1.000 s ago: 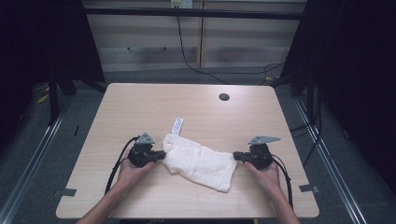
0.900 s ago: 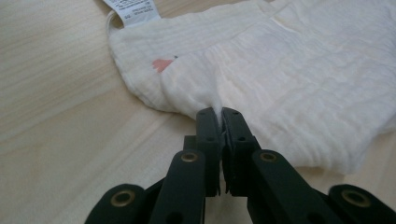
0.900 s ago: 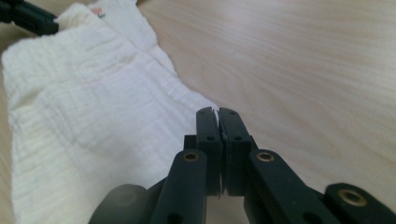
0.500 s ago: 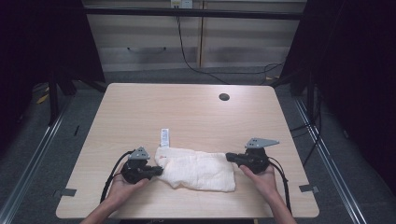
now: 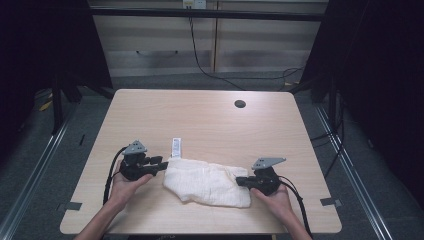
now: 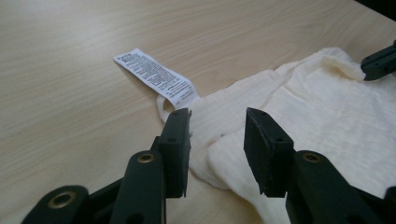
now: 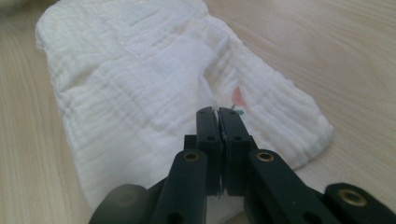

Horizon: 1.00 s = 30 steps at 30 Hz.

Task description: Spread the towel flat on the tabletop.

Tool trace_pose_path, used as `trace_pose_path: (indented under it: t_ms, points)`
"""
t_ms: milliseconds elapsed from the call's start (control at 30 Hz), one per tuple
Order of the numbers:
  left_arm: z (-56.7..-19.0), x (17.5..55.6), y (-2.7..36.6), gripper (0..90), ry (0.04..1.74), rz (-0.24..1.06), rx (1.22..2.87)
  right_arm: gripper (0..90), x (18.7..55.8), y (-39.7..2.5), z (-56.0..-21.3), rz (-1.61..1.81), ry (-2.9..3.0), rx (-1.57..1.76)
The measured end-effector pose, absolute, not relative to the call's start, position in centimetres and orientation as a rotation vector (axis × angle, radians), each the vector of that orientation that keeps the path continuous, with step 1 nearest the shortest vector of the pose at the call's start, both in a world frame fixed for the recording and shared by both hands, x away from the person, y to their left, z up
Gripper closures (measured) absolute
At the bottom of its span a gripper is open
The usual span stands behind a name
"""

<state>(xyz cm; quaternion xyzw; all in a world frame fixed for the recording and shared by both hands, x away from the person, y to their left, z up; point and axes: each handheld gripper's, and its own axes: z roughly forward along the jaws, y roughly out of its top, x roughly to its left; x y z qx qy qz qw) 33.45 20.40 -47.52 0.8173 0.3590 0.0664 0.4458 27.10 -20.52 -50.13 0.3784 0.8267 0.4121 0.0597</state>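
A folded white muslin cloth (image 5: 207,182) lies on the wooden table (image 5: 210,120) near its front edge, with a printed care label (image 5: 176,148) sticking out at its far left corner. My left gripper (image 5: 162,165) sits at the cloth's left end. In the left gripper view it (image 6: 217,121) stands open just above the cloth (image 6: 317,121), beside the label (image 6: 156,77). My right gripper (image 5: 240,181) is at the cloth's right end. In the right gripper view it (image 7: 217,112) is shut, pinching a crease of the cloth (image 7: 130,84).
A dark round hole (image 5: 240,104) is in the table top at the far right. Bare wood stretches behind the cloth. The person's hands (image 5: 125,187) come in from the front edge. Black cables trail from both grippers.
The cloth was drawn toward the front edge and flattened, then came to rest. My left gripper has let go, opened and shifted slightly away from the front edge. The right gripper stays shut.
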Motion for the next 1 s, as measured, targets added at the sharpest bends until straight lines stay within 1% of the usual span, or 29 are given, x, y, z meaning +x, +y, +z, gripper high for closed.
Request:
trace_pose_path:
  t_ms: [100,233,300,400,467,533,567,633,700,767,900,1000]
  points:
    - [-48.7,34.3,20.0,55.1,0.918,0.131,2.040,88.2,27.2,-20.5,-50.2,1.248,2.506,1.152]
    - [-49.1,34.3,19.5,53.8,0.890,0.129,2.068,88.3,27.3,-20.6,-50.2,1.248,2.502,1.155]
    - [-49.4,34.3,19.2,54.6,0.883,0.106,2.089,88.2,27.4,-20.6,-50.2,1.251,2.500,1.160]
    - [-49.9,34.1,18.8,58.3,0.854,0.118,2.122,88.3,27.4,-20.6,-50.3,1.250,2.493,1.164]
    - [-50.2,33.8,18.6,60.5,0.824,0.100,2.140,88.2,27.4,-20.6,-50.2,1.241,2.489,1.172]
    - [-50.3,33.5,18.5,61.3,0.811,0.131,2.144,88.2,27.5,-20.6,-50.2,1.235,2.487,1.167]
    - [-50.3,33.4,18.4,64.9,0.810,0.137,2.146,88.2,27.5,-20.6,-50.2,1.236,2.485,1.167]
    - [-50.3,33.4,18.2,75.6,0.800,0.166,2.169,88.3,27.6,-20.6,-50.2,1.242,2.484,1.170]
    - [-50.3,33.3,18.2,86.0,0.784,0.166,2.174,88.2,27.6,-20.6,-50.2,1.237,2.482,1.175]
    - [-50.2,33.3,18.2,87.6,0.783,0.163,2.165,88.3,27.6,-20.6,-50.2,1.238,2.482,1.177]
    - [-49.8,33.2,18.7,87.8,0.784,0.144,2.127,88.4,27.7,-20.7,-50.1,1.238,2.480,1.178]
    - [-49.2,32.9,19.2,87.9,0.780,0.152,2.098,88.4,27.7,-21.0,-49.7,1.260,2.457,1.194]
